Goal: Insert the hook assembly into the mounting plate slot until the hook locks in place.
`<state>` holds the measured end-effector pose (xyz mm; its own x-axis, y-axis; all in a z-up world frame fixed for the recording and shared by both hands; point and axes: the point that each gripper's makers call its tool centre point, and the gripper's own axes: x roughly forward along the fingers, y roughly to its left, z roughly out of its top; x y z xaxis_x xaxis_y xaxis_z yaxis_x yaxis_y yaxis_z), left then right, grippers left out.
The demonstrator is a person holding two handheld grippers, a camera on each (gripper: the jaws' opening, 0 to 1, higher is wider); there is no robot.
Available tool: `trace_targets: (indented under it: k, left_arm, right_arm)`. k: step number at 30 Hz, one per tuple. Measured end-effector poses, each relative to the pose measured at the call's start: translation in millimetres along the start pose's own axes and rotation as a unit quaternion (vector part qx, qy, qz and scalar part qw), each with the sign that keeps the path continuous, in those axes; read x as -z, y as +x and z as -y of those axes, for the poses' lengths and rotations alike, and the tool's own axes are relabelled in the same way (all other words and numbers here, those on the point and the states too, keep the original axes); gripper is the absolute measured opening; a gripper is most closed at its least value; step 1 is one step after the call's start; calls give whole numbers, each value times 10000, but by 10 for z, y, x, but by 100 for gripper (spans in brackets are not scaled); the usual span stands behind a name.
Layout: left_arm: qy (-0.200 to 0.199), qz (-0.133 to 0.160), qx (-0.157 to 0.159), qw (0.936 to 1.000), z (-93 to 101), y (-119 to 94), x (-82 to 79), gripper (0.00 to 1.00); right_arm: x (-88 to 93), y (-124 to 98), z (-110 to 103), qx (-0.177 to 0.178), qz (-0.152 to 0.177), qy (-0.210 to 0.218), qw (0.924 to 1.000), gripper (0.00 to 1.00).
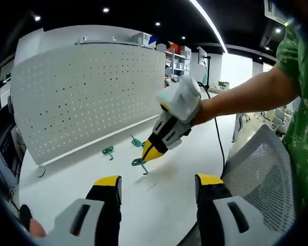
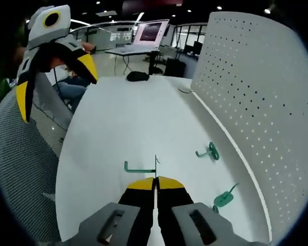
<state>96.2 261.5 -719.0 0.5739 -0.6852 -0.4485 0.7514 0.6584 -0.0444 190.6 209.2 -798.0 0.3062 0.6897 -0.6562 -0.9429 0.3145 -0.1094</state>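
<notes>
A white pegboard [image 1: 87, 97] stands upright along the far side of the white table [image 1: 159, 205]; the right gripper view has this pegboard [image 2: 262, 87] on the right. My right gripper [image 2: 155, 180] is shut on the thin back plate of a green hook [image 2: 137, 169], whose arm points left. In the left gripper view that right gripper [image 1: 150, 152], held by a person's hand, has the green hook [image 1: 140, 164] at its tip, just above the table. My left gripper [image 1: 159, 180] is open and holds nothing. The right gripper view has the left gripper [image 2: 54, 82] at upper left.
Two more green hooks [image 2: 210, 150] [image 2: 225, 197] lie on the table near the pegboard's foot. A grey mesh chair back [image 2: 20, 169] stands at the table's near edge. A black object [image 2: 137, 76] and a monitor [image 2: 151, 31] sit at the far end.
</notes>
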Motion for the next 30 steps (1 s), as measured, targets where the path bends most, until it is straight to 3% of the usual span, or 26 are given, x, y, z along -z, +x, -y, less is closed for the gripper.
trace_targets:
  k: [4, 10, 16, 23, 30]
  left_arm:
    - [26, 7, 19, 10000, 5, 12, -38, 59]
    - [67, 58, 28, 10000, -12, 33, -119, 59]
    - [88, 150, -32, 9998, -45, 42, -219, 60]
    - [-245, 540, -83, 9982, -122, 35, -472, 58]
    - [-543, 874, -100, 9946, -193, -21, -657, 58]
  right_arm:
    - [-92, -71, 56, 168, 430, 558, 9974, 0]
    - [-263, -217, 146, 347, 1081, 1263, 9855, 0]
    - [-374, -337, 207, 542, 1363, 1393, 9793, 0]
    - [-716, -556, 277, 832, 2040, 1583, 9625, 0]
    - [-940, -697, 271, 966, 2469, 1688, 9493, 0]
